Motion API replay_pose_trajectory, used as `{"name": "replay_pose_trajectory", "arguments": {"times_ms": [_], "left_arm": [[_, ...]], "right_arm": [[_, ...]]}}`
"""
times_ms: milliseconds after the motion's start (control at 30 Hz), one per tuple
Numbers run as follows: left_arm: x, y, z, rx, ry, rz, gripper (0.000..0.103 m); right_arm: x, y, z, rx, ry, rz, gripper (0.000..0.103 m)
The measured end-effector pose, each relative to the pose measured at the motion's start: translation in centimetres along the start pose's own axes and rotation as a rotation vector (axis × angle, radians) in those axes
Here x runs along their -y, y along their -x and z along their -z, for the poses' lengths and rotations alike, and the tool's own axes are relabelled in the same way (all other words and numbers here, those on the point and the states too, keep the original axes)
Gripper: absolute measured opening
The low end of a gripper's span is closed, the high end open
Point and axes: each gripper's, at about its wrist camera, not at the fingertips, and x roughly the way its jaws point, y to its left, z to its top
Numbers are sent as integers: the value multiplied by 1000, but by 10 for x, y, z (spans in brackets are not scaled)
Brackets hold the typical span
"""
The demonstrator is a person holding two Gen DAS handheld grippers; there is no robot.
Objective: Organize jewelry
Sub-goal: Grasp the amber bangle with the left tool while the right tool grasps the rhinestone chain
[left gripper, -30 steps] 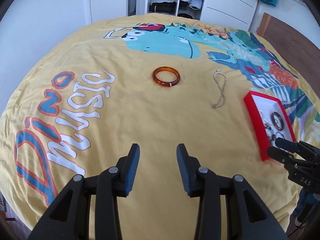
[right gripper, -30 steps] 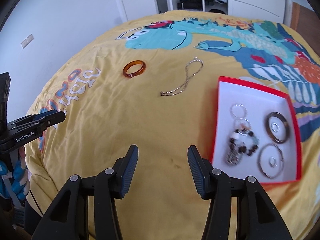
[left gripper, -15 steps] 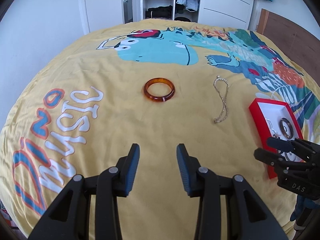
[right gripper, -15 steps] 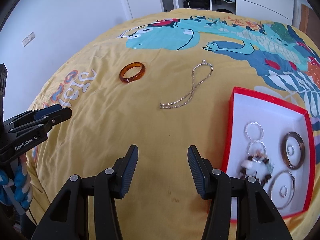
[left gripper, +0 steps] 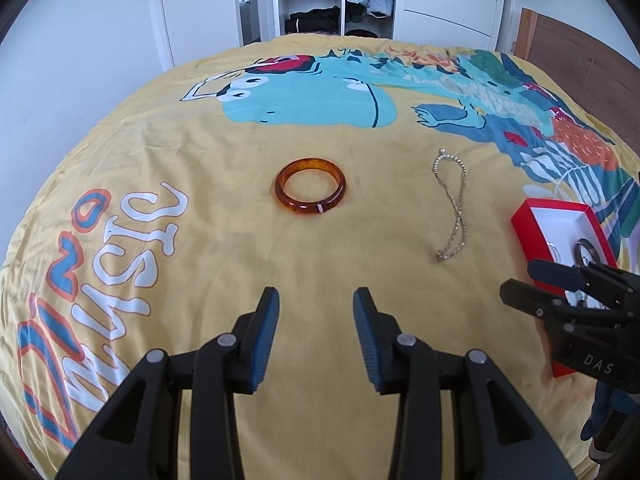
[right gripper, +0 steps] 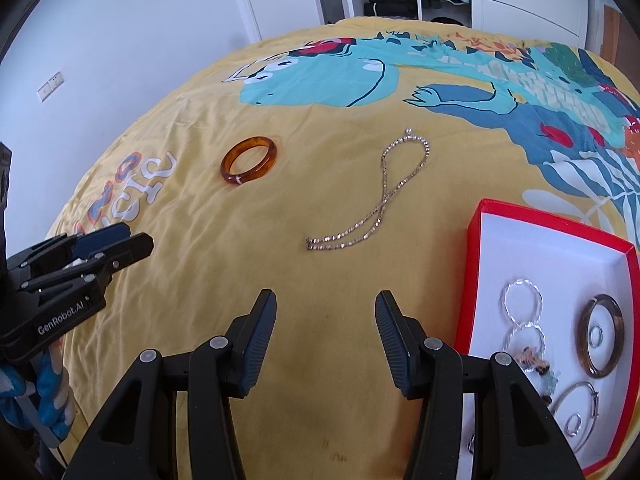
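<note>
A: Where did we have the jaws at that moment?

B: Both sets stood apart and held nothing. Our left gripper (left gripper: 316, 300) sat at the bottom centre of its view, and our right gripper (right gripper: 326, 304) likewise in its own.

A: And the loose pieces?

B: Two lay on the bed (left gripper: 200, 152), outside the box (right gripper: 552, 248). The bangle (left gripper: 310, 192) lay flat just above centre in the left view, almost straight ahead of the left jaws. In the right view it sat at upper left (right gripper: 249, 160), well off to the side.

A: The chain?

B: The chain (right gripper: 380, 200) lay doubled and crossed over itself, mid-frame in the right view, ahead of the right jaws and a little up. Its long axis ran from lower left to upper right, loop end farthest from us. In the left view it was right of centre (left gripper: 452, 208), running nearly up and down.

A: So which arm for which?

B: We judged the left nearer the bangle, the right nearer the chain. The box, at lower right in the right view, already held several rings and a beaded piece.
</note>
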Motion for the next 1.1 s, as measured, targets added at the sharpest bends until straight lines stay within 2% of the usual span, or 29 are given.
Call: {"name": "replay_pose_trajectory", "arguments": {"times_ms": [167,267,500,833,1100], "left_arm": [[1,-10,-4,-4,-6,-6,37],[0,-18,-5,-10,1,-11,37],[-10,-42,-11,-30,36,-7,37],[-4,-81,-60,7,12,7,37],[8,-129,-79,-32,-42,-21,37]], "right_arm": [[3,-8,-11,9,-11,6,52],[5,-13,-20,22,-20,6,58],[12,-36,-37,8,-61,27,59],[23,-68,-52,-40,-86,93,59],[24,-91,-66,-85,-51,119,59]]}}
